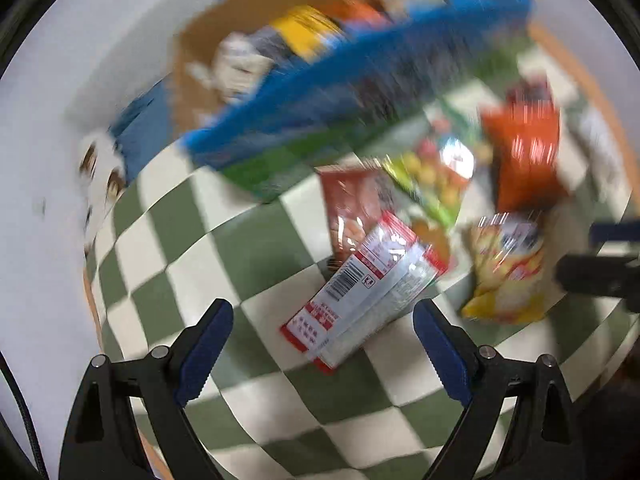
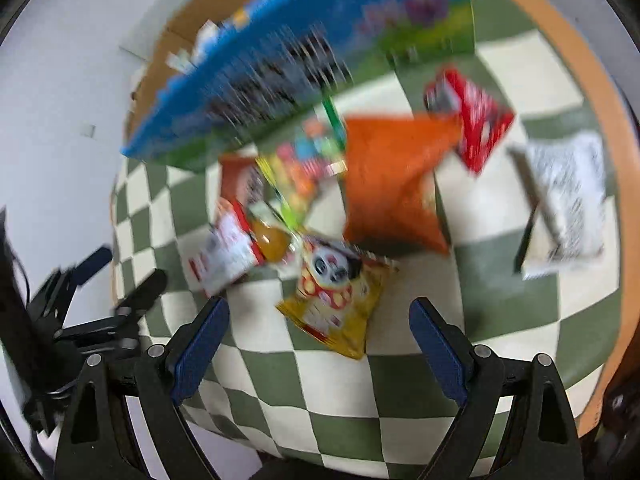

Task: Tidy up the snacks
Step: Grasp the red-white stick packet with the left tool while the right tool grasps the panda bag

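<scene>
Both jaws wide, empty. Risked snagging two overlapped packets: red-and-white packet (image 1: 362, 288) near left gripper (image 1: 323, 350), yellow packet (image 2: 338, 300) near right gripper (image 2: 318, 344).

- Tablecloth (image 2: 500, 264): green and cream checks.
- Box (image 2: 304, 60): blue, green lower edge (print blurred).
- Packets: one orange (image 2: 392, 184), one yellow (image 2: 340, 304), one red-and-white (image 1: 360, 292).

A home-like room, probably a dining or living corner. A round table (image 2: 600, 128) with a wooden rim wears a green-and-cream checked cloth (image 2: 500, 280). Loose snack packets (image 2: 384, 184) lie on it before a blue box (image 2: 280, 60). Plain white floor or wall surrounds it.
</scene>
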Motion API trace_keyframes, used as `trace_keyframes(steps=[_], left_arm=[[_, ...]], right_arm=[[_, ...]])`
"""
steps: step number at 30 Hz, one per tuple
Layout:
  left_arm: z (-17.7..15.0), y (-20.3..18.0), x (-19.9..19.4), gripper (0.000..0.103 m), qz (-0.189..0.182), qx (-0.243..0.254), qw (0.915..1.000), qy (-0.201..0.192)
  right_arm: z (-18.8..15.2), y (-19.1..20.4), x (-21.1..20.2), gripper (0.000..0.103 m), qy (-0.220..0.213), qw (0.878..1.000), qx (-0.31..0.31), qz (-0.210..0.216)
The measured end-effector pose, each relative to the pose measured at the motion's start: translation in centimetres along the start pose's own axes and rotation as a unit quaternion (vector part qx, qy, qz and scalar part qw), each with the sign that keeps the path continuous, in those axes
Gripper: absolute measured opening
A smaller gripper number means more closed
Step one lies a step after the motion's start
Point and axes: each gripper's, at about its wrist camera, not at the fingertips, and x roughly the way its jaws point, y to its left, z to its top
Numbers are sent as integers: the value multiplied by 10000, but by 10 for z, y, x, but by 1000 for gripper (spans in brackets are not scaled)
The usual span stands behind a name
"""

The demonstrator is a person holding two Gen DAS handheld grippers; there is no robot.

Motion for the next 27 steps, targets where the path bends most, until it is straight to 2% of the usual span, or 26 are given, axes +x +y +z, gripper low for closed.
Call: trace_keyframes(steps=[3,6,7,8,9,11,13,15,17,19,20,22,24,25,27], left_arm=[[8,-20,31,92,-41,839,9960,300],[9,-34,47,91,-80,1350,9900,391],[8,-37,50,81,-91,1397,9894,386],[5,-37,52,64,-176,1348,9898,424],[3,-35,54,56,-318,1198,9910,500],[-7,-26,56,56,-523,648,9949,568],[-18,-12,59,56,-863,117,9944,592],[-41,10,70,56,-1312,-1133,9789,1081],[-69,26,78,56,-1652,-2106,9546,1307],[-92,33,85,56,-1677,-2700,9372,1437],[-107,36,90,56,-1791,-3044,9234,1504],[-126,39,97,58,-1985,-3426,9049,1562],[-137,38,101,63,-2144,-3576,8949,1589],[-141,35,103,65,-2203,-3535,8945,1621],[-145,29,104,65,-2188,-3321,9030,1627]], right_arm=[[-6,-6,14,93,140,9998,31,-104],[-8,-7,20,93,182,9997,47,-141],[-8,-7,22,93,194,9997,49,-153],[-8,-6,25,93,208,9996,52,-158],[-9,-6,27,93,212,9996,49,-164],[-8,-4,30,93,224,9996,54,-176],[-9,-2,37,93,260,9995,87,-167],[-8,0,45,93,307,9993,117,-165],[-5,4,54,93,341,9991,158,-175],[-3,6,66,92,384,9988,224,-218],[-1,9,75,91,425,9984,224,-290],[0,17,90,91,434,9976,49,-535],[1,26,101,91,421,9955,-289,-802],[-1,31,106,90,394,9935,-498,-941],[-5,39,106,76,364,9897,-819,-1113]])
